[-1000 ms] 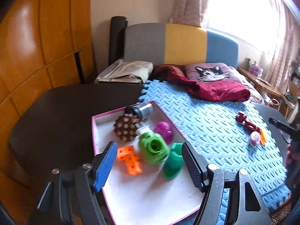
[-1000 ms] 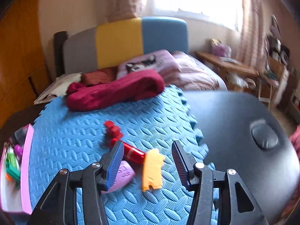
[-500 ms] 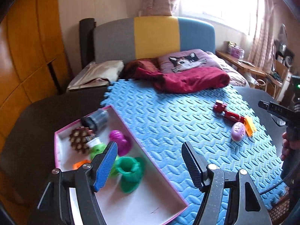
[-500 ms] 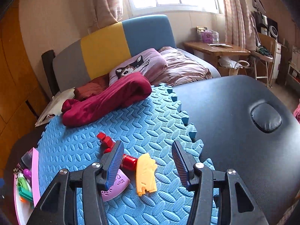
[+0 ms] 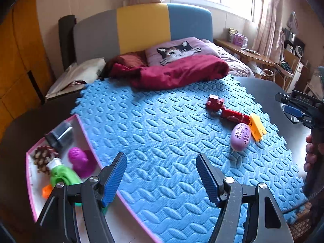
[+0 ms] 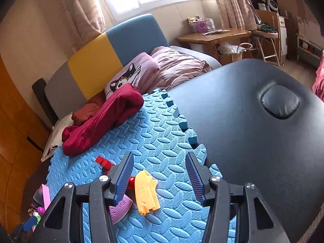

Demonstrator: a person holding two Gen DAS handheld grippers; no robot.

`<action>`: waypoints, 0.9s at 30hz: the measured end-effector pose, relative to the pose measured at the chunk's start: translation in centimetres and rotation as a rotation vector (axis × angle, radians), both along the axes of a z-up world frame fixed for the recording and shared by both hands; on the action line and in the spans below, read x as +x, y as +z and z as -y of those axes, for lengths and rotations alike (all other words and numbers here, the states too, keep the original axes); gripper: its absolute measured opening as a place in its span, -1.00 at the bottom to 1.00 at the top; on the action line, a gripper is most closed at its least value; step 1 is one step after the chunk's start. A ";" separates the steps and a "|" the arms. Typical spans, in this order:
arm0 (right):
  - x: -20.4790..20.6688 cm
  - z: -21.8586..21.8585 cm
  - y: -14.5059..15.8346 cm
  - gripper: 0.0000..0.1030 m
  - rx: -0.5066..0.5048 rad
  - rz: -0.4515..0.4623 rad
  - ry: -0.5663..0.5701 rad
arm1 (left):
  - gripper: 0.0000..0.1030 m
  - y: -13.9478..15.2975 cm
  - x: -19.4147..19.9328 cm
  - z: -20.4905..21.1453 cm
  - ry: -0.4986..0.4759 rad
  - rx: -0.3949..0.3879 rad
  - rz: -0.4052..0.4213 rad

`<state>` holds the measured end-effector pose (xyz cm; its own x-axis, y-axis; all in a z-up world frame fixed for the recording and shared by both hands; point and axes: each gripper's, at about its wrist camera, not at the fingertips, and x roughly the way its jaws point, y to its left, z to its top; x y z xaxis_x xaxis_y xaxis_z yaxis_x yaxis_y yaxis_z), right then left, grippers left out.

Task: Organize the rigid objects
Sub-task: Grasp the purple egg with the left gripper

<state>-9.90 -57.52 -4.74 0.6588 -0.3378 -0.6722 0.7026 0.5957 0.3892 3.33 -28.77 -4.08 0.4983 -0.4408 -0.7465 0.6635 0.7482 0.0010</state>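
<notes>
On the blue foam mat lie a red toy, a purple egg-shaped piece and a yellow piece. A pink-rimmed white tray at the left holds a pine cone, a green toy, a purple toy, a dark cylinder and an orange piece. My left gripper is open and empty over the mat beside the tray. My right gripper is open and empty, just above the yellow piece, with the purple piece and red toy to its left.
A crimson cloth lies at the mat's far edge, before a cat pillow and a headboard. The mat sits on a black padded table. A wooden desk stands beyond. The right gripper also shows in the left wrist view.
My left gripper has swung right, away from the tray and over the mat. My right gripper has tilted and drawn closer above the yellow piece.
</notes>
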 end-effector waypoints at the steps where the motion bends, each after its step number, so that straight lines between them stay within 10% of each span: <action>1: -0.1 0.2 0.0 0.04 0.007 0.003 -0.006 | 0.39 -0.1 0.0 0.4 -0.010 -0.004 -0.007; 27: 0.0 0.4 -0.5 0.05 0.056 0.026 0.006 | 0.53 -4.5 -2.7 16.8 -0.464 0.124 -0.047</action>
